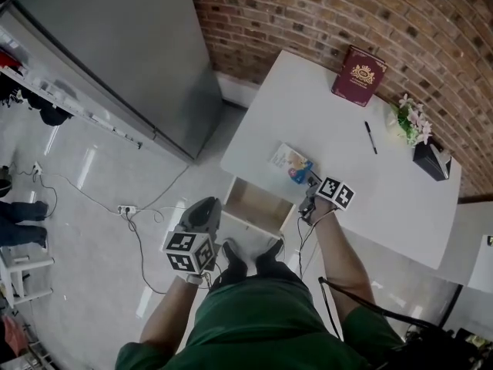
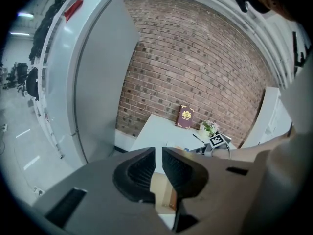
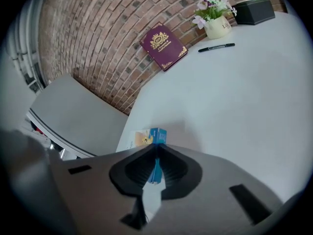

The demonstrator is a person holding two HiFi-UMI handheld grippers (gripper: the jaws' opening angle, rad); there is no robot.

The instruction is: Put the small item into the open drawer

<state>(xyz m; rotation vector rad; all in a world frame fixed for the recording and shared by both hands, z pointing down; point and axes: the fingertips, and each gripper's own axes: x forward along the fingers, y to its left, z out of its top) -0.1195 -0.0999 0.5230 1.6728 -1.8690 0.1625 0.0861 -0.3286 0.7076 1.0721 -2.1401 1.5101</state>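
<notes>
— Red brick wall point(image 1: 323, 6) behind, white desk point(image 1: 385, 199) below. What has your right tool point(image 3: 156, 151) got?
— It's clamped on the small box point(image 3: 152, 136), pads pinching its blue end; the box's long axis seems to run straight out from my jaws.
— Where's the open drawer point(image 1: 258, 205)?
— Jutting from the desk's edge, just my side of the box. I'd judge a short draw back and down does it.
— Your left tool point(image 2: 158, 153)?
— Beside the drawer, opposite the box, over the floor point(image 1: 92, 268); jaws a narrow slit apart, nothing between. The right is nearer. The book point(image 1: 358, 75) and pen point(image 1: 370, 137) lie well beyond the drawer, toward the wall.
</notes>
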